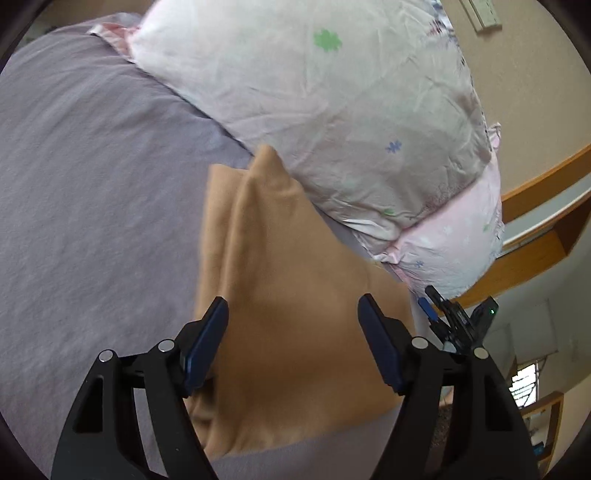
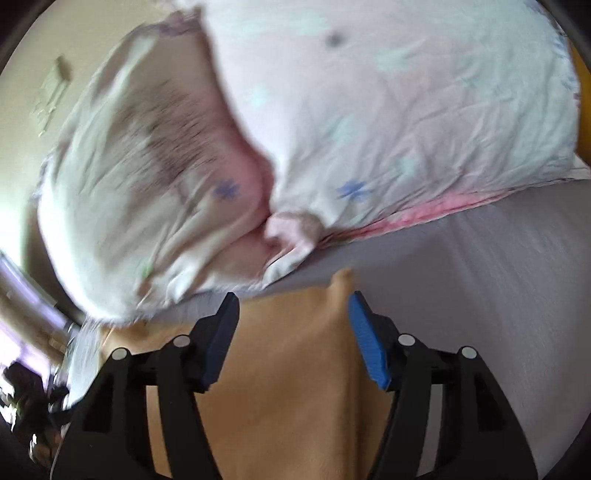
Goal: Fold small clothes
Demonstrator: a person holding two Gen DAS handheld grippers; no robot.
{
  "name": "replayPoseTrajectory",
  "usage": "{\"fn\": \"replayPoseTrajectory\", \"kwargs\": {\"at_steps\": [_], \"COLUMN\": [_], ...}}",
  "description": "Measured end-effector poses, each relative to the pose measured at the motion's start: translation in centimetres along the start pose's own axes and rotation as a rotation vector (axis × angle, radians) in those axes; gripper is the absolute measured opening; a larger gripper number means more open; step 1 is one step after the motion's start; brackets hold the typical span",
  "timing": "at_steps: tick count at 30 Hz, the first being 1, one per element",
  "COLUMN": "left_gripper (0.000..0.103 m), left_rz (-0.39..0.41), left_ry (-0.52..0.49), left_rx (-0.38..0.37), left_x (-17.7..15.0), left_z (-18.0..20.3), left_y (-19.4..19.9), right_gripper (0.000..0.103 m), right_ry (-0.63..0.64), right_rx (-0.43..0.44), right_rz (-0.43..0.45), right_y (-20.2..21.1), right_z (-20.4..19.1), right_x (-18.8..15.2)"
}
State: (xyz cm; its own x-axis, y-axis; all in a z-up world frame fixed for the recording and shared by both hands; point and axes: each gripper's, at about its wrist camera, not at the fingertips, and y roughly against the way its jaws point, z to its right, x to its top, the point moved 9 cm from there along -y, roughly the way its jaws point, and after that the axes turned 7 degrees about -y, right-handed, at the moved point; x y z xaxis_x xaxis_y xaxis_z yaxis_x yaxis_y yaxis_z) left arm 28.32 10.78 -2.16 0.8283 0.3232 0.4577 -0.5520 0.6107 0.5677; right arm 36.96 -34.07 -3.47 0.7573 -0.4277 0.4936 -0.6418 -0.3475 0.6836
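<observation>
Nowhere can any writing or label be read, and no containers show. Both grippers are spread wide with nothing between the pads: the left gripper (image 1: 293, 308) and right gripper (image 2: 293, 304) each hang over the tan cloth (image 1: 280, 314), which lies partly folded on the grey sheet (image 1: 92, 184), its far end rising to a point against the pillow (image 1: 332, 110). That floral pillow is sharp in the left view and smeared by blur in the right view, which shows 2 pillows meeting at a pink seam. Only the left view shows the other gripper's tip beside the cloth, a wooden ledge (image 1: 543, 184) and a wall plate (image 1: 484, 13)
</observation>
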Motion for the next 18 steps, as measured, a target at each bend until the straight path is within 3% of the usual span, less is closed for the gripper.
{"fn": "replayPoseTrajectory", "kwargs": {"at_steps": [2, 5, 7, 9, 15, 16, 17, 18], "left_gripper": [0.073, 0.074, 0.074, 0.075, 0.076, 0.073, 0.039, 0.019], "left_rz": [-0.004, -0.028, -0.049, -0.079, -0.113, -0.110, -0.116, -0.144], "left_ry": [0.001, 0.001, 0.005, 0.001, -0.037, -0.037, -0.036, -0.011], "left_rx": [0.017, 0.054, 0.065, 0.070, 0.191, 0.203, 0.219, 0.205], "left_x": [-0.2, -0.5, -0.7, -1.1, -1.6, -1.6, -1.8, -2.2], "left_z": [-0.2, -0.3, -0.3, -0.2, 0.1, 0.1, 0.1, 0.0], "left_y": [0.9, 0.9, 0.5, -0.2, -1.5, -1.6, -1.8, -2.3], "right_gripper": [0.061, 0.070, 0.070, 0.071, 0.079, 0.080, 0.080, 0.081], "right_ry": [0.022, 0.030, 0.045, -0.015, -0.042, -0.051, -0.059, -0.066], "right_rx": [0.025, -0.103, -0.101, -0.039, 0.045, 0.061, 0.075, 0.082], "right_rz": [-0.058, -0.178, -0.139, -0.113, -0.049, -0.042, -0.036, -0.033], "right_y": [-0.6, -3.4, -3.1, -1.7, 1.0, 1.9, 2.6, 2.7], "right_z": [-0.8, -0.6, -1.5, -2.0, -2.0, -1.8, -1.6, -1.5], "right_x": [-1.4, -2.5, -2.1, -1.6, -0.3, -0.2, -0.1, 0.3]}}
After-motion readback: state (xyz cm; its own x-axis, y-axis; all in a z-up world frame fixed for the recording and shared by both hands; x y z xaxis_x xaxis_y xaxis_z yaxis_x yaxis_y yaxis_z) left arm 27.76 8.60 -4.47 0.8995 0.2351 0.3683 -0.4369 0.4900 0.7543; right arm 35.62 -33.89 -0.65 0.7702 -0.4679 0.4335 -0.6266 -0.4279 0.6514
